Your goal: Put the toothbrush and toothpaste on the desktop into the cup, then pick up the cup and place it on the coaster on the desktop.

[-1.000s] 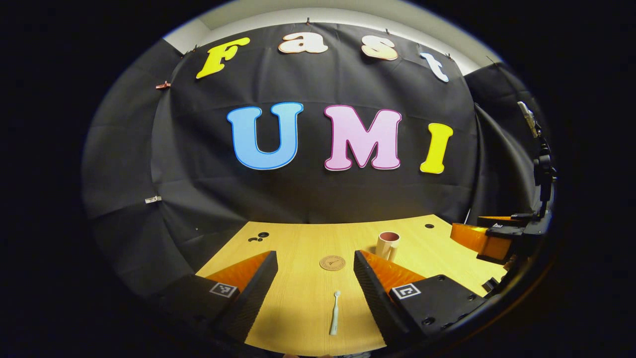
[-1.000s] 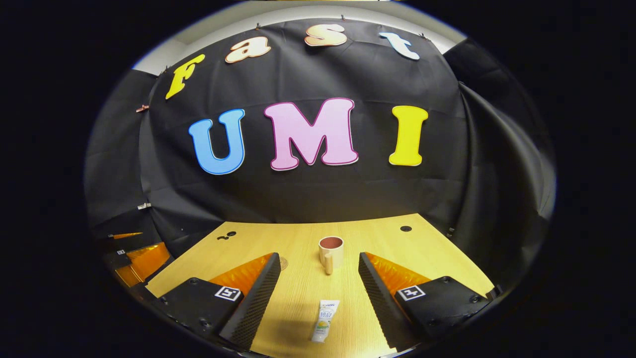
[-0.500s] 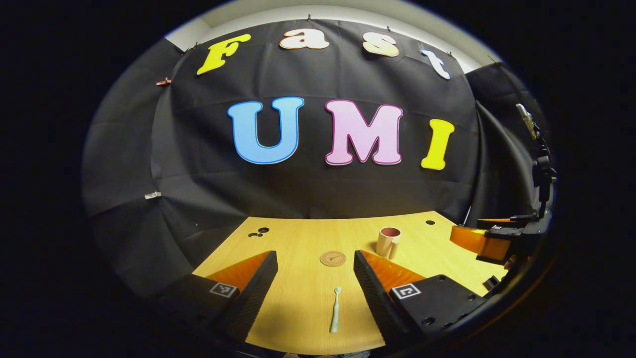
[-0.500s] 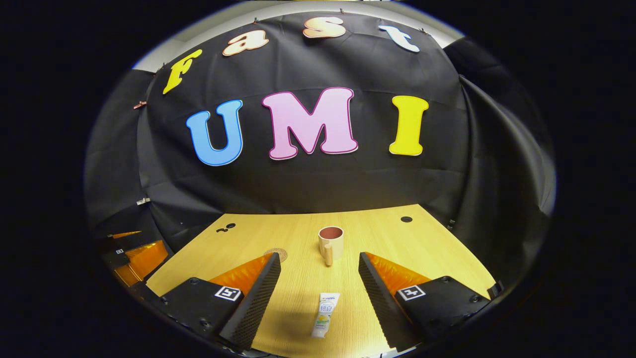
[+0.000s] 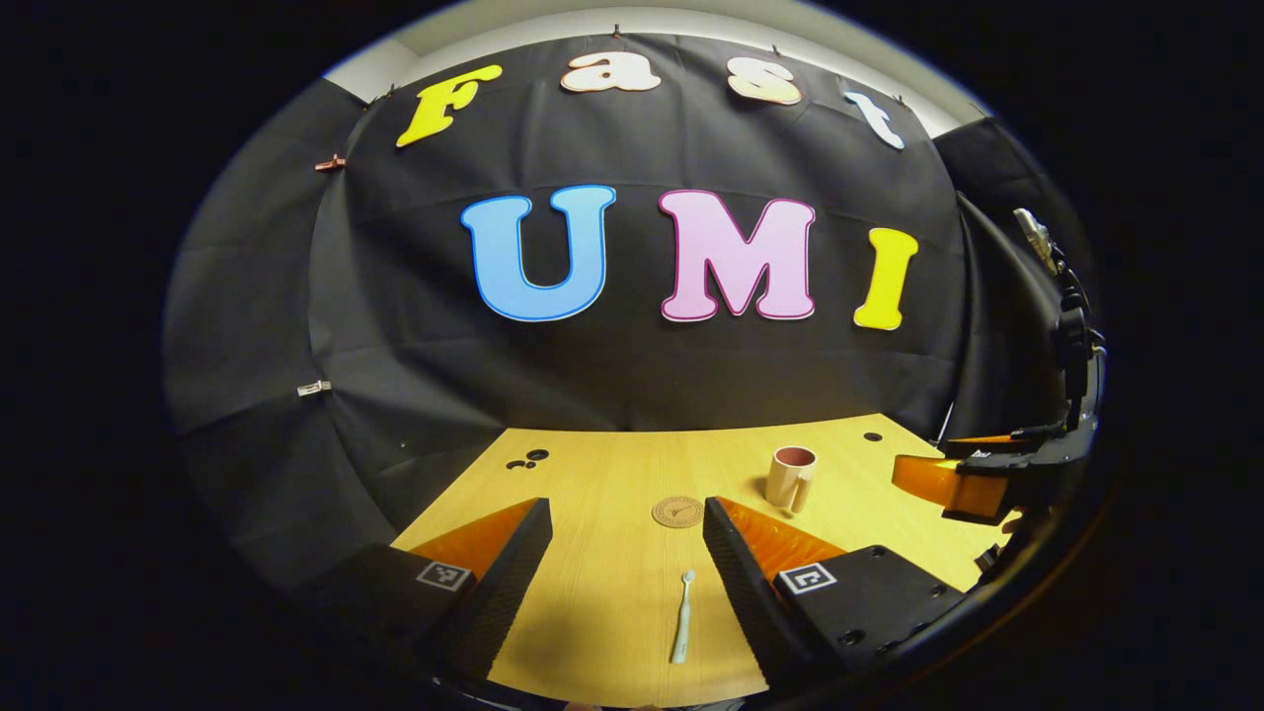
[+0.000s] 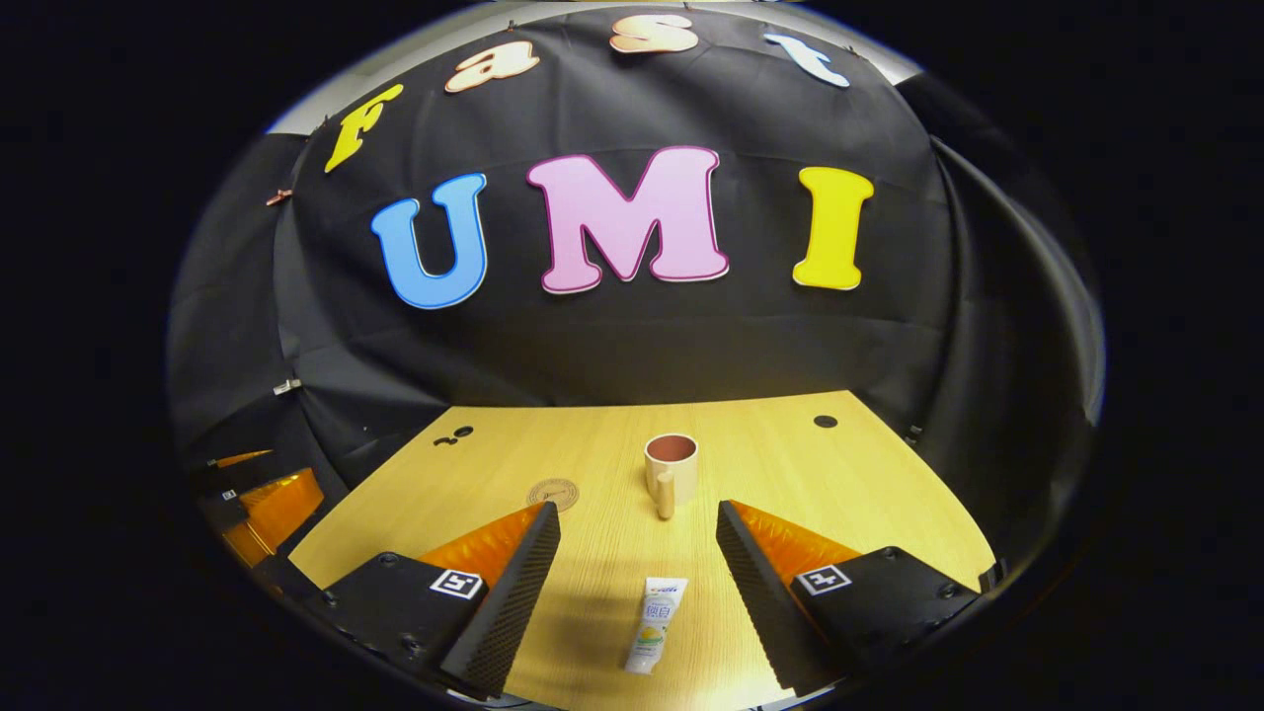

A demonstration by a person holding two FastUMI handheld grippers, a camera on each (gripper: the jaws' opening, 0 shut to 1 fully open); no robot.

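Both our tongs have crept forward — left tongs (image 5: 628, 568) spread over the toothbrush (image 5: 681, 617), right tongs (image 6: 638, 583) spread over the toothpaste (image 6: 655, 611); cup (image 6: 671, 467) waits empty on the worktop (image 6: 790, 474).

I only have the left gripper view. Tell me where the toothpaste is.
Observer: The toothpaste lies flat on the desk, between the open right tongs, untouched.
Operator: Give me its direction.
Observer: Its cap end is nearest the camera, and its flat end points toward the cup.
Operator: Report the cup's handle.
Observer: The handle faces straight back at the right tongs.
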